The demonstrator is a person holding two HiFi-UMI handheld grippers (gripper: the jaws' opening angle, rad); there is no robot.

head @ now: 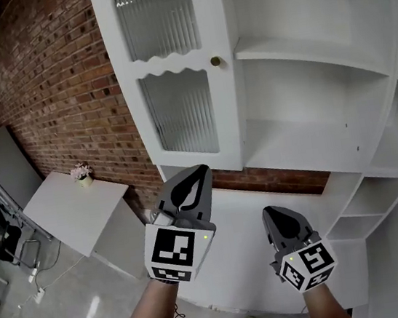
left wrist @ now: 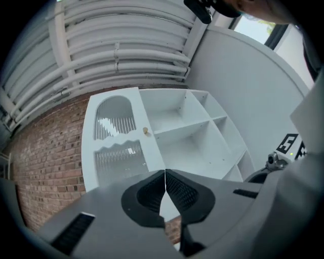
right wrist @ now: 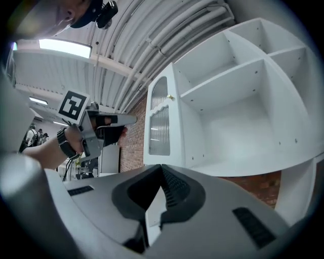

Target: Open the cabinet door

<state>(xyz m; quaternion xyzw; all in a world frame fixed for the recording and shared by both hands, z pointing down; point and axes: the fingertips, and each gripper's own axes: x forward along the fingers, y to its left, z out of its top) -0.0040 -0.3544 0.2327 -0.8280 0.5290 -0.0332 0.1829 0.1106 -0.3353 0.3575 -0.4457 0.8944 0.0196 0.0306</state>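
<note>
The white wall cabinet (head: 320, 79) has its door (head: 172, 70) swung out to the left, baring empty shelves. The door carries two ribbed glass panes and a small brass knob (head: 215, 62) at its right edge. My left gripper (head: 202, 167) hangs just below the door's lower edge, shut and empty, apart from the knob. My right gripper (head: 266, 211) sits lower and to the right, under the open shelves, with its jaws together and nothing in them. The left gripper view shows the door (left wrist: 119, 146) and knob (left wrist: 146, 131) ahead of the closed jaws. The right gripper view shows the door (right wrist: 159, 124) edge-on.
A red brick wall (head: 49, 87) runs behind and to the left of the cabinet. A white table (head: 74, 209) with a small flower pot (head: 81, 172) stands at lower left. Curved open corner shelves (head: 379, 188) continue at the right. Pipes run along the ceiling (left wrist: 116, 50).
</note>
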